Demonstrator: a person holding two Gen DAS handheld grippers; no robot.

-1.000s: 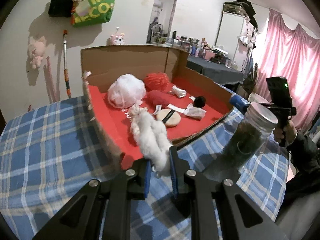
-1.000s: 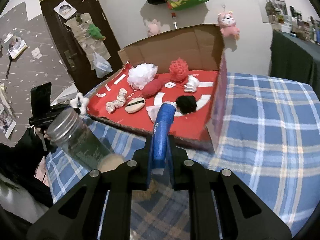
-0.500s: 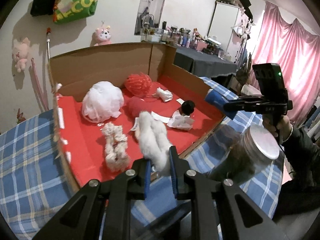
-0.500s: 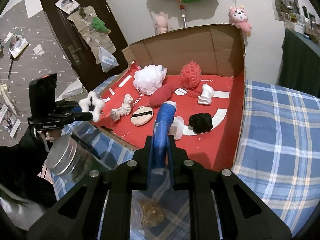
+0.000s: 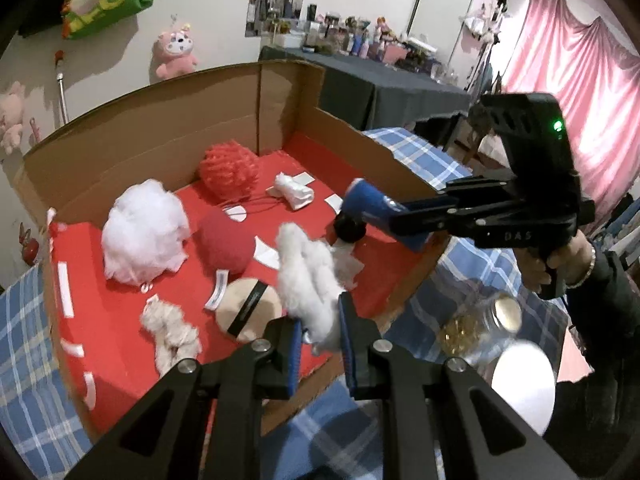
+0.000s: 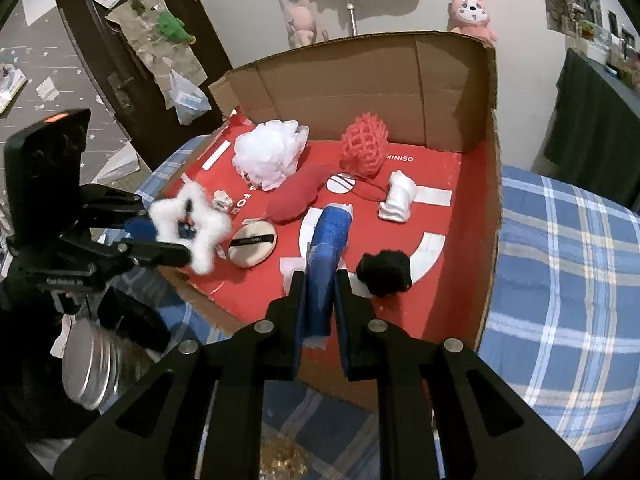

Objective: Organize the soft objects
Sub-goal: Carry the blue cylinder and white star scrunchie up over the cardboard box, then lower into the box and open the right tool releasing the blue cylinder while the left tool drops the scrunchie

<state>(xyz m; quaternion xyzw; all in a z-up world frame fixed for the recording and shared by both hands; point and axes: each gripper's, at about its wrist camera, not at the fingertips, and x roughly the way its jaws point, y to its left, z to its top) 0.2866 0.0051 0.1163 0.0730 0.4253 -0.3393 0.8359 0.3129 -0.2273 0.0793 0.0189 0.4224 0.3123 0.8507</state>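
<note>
My left gripper (image 5: pixel 320 340) is shut on a fluffy white star-shaped plush (image 5: pixel 308 280), held over the front edge of the red-lined cardboard box (image 5: pixel 160 128); it also shows in the right wrist view (image 6: pixel 192 228). My right gripper (image 6: pixel 320 304) is shut on a blue sponge roll (image 6: pixel 328 256), held over the box's near edge; the roll shows in the left wrist view (image 5: pixel 368 208). Inside the box lie a white mesh pouf (image 5: pixel 144 232), a red mesh pouf (image 5: pixel 228 172), a red pad (image 5: pixel 226 244), a beige powder puff (image 5: pixel 248 312), a black pompom (image 6: pixel 384 272) and a cream scrunchie (image 5: pixel 172 332).
The box sits on a blue plaid cloth (image 6: pixel 560 280). A glass jar with a silver lid (image 5: pixel 484 328) stands on the cloth by the box's front corner. A white rolled cloth (image 6: pixel 400 200) lies in the box. A dark table (image 5: pixel 384 88) stands behind.
Both grippers have moved forward over the box's front edge with their objects still held. The jar has dropped lower in both views.
</note>
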